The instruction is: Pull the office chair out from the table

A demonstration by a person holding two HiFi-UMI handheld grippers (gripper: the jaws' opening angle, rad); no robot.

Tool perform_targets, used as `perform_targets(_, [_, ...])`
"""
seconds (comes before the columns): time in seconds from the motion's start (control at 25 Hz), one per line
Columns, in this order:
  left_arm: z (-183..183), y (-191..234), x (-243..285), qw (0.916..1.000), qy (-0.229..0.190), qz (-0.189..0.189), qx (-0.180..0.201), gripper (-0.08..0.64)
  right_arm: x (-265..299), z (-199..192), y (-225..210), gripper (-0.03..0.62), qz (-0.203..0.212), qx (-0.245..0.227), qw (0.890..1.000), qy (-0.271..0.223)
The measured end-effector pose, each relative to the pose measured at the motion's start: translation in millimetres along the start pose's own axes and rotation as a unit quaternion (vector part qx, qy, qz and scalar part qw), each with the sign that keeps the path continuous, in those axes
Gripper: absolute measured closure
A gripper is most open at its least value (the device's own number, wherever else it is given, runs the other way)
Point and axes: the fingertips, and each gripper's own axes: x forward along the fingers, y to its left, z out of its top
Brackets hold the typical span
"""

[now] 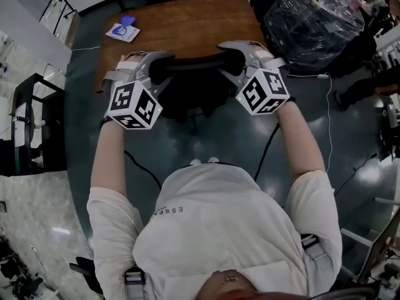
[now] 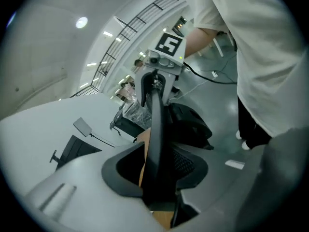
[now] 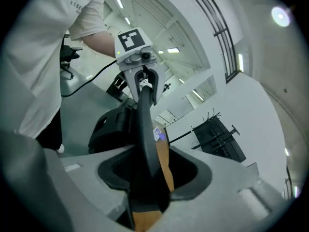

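Wood table on dark glossy floor, wrapped stack at rt. The office chair is tucked vs table's near edge, backrest toward person; top rail runs L-R. The left gripper & right gripper are each clamped on 1 rail end.

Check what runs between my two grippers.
The office chair's top rail spans from the left gripper to the right gripper, passing between each one's fingers; the head view shows it.
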Motion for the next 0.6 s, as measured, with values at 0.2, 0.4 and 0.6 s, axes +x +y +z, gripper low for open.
perform_targets(0.2, [-2, -9, -2, 0.9988, 0.021, -0.018, 0.04, 0.453, -2, -2, 11, 0.48, 0.027, -0.054, 0.998, 0.031])
perform_targets(0.4, [8, -18, -9, 0.998, 0.035, -0.007, 0.053, 0.454, -14, 0, 21, 0.488, 0.023, -0.071, 0.997, 0.038])
perform_targets(0.6, [14, -29, -17, 0.9975, 0.046, 0.002, 0.053, 0.451, -25, 5, 33, 0.505, 0.036, -0.089, 0.994, 0.045])
